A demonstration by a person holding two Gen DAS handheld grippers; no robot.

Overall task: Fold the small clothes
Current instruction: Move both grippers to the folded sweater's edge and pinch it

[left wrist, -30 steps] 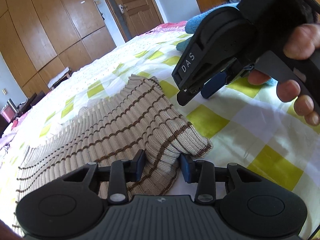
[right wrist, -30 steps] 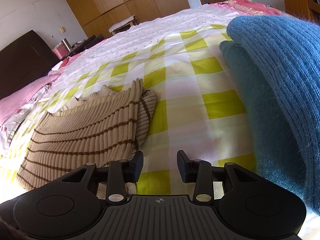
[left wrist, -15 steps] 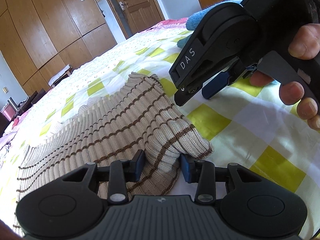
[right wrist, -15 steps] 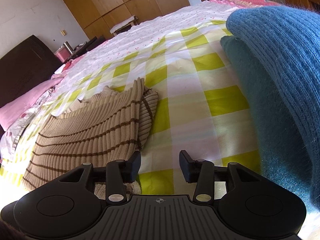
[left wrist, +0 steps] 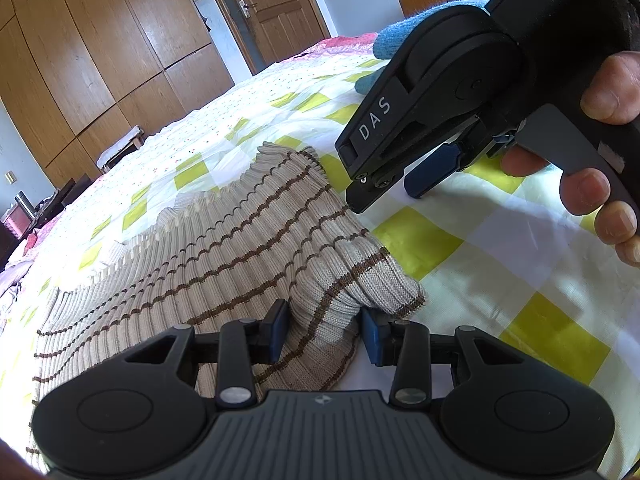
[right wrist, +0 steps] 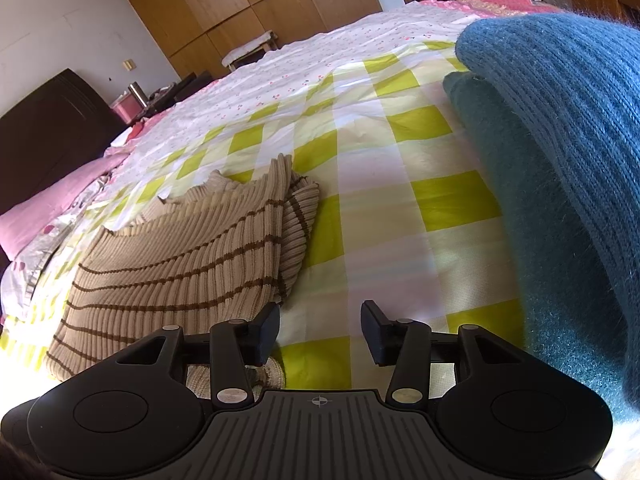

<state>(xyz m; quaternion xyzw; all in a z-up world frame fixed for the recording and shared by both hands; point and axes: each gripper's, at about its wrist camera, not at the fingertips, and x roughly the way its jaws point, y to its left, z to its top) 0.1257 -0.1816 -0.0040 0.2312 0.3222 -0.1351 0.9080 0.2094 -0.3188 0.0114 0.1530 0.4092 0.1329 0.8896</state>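
Observation:
A beige knit sweater with brown stripes [left wrist: 208, 264] lies on the checked bedspread [left wrist: 520, 264]. My left gripper [left wrist: 324, 334] is open, its jaws on either side of a bunched sleeve cuff [left wrist: 360, 284] of the sweater. The right gripper shows in the left wrist view [left wrist: 396, 188], held in a hand above the bedspread, just right of the sweater. In the right wrist view my right gripper [right wrist: 320, 330] is open and empty above the bedspread [right wrist: 384, 264], with the sweater [right wrist: 192, 256] to its left.
Folded blue and teal knitwear [right wrist: 560, 168] is stacked close on the right. A pink pillow [right wrist: 52, 208] and dark headboard [right wrist: 44, 132] are at the far left. Wooden wardrobes [left wrist: 100, 60] and a door [left wrist: 276, 4] stand beyond the bed.
The right gripper has lifted slightly and drifted right in the left wrist view. The left gripper stays around the sleeve cuff.

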